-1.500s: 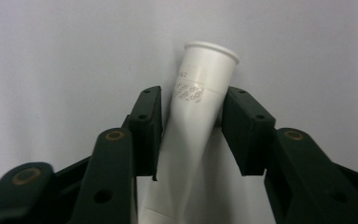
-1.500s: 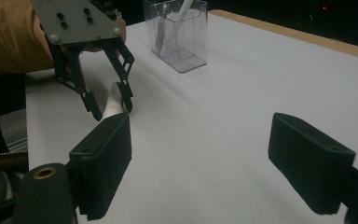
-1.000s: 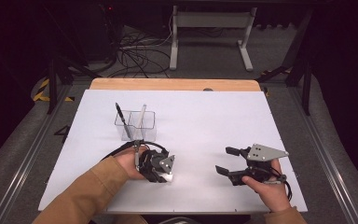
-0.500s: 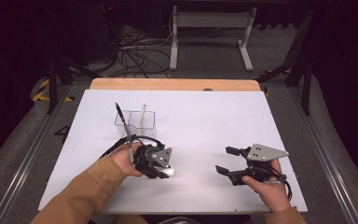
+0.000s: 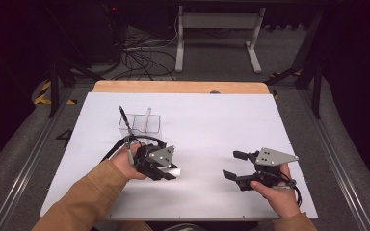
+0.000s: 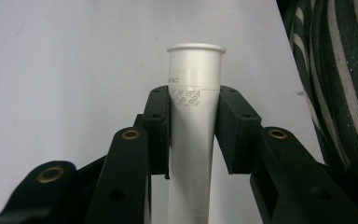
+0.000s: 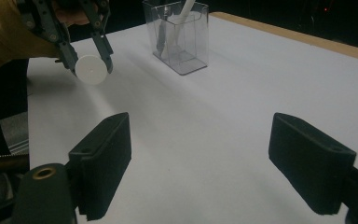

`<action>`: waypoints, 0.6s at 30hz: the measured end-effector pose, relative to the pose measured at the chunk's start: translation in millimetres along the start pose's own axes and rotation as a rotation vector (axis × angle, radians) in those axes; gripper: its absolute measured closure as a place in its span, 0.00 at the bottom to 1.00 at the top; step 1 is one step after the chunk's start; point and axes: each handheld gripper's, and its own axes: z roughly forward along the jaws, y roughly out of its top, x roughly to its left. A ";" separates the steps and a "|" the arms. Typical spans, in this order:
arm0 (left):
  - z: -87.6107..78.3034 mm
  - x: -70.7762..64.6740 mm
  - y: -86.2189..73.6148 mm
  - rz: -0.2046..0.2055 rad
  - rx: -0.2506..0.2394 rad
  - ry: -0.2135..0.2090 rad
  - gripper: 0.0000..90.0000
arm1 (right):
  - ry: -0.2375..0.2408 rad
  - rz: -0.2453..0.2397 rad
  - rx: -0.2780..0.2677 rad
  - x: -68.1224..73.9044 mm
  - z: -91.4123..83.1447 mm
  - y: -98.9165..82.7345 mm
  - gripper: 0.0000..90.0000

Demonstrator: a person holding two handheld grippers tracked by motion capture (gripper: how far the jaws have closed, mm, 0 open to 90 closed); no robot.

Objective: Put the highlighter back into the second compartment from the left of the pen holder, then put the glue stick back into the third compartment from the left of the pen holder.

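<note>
My left gripper (image 5: 169, 172) is shut on a white plastic tube (image 5: 174, 171) and holds it just above the white table top (image 5: 207, 125). In the left gripper view both pads clamp the tube (image 6: 196, 60) below its rimmed end. The right gripper view shows that gripper (image 7: 91, 55) at the upper left, with the tube's round end (image 7: 91, 70) facing the camera. My right gripper (image 5: 232, 164) rests at the front right, open, with nothing between its pads (image 7: 105, 154).
A clear pen holder (image 5: 139, 123) stands behind the left hand, with a black pen (image 5: 123, 115) and a white pen (image 5: 147, 117) in it. A wooden strip (image 5: 173, 87) runs along the table's far edge. Cables and a stand lie on the floor beyond.
The left hand has lifted a little with the white tube still in its jaws. The right hand has stayed where it was.
</note>
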 end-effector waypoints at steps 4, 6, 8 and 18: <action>-6.6 2.0 -1.8 -0.026 -0.051 0.021 0.76 | 0.000 -0.001 0.001 -0.3 0.2 0.1 0.24; -9.3 4.0 -2.9 -0.040 -0.074 0.037 0.76 | 0.000 0.001 -0.001 -0.1 0.0 0.2 0.24; -12.1 6.9 -4.7 -0.060 -0.111 0.046 0.76 | 0.001 0.001 -0.003 0.0 -0.3 0.4 0.24; -26.8 13.1 -9.7 -0.149 -0.249 0.072 0.76 | -0.004 -0.001 -0.005 -0.8 -0.1 1.2 0.24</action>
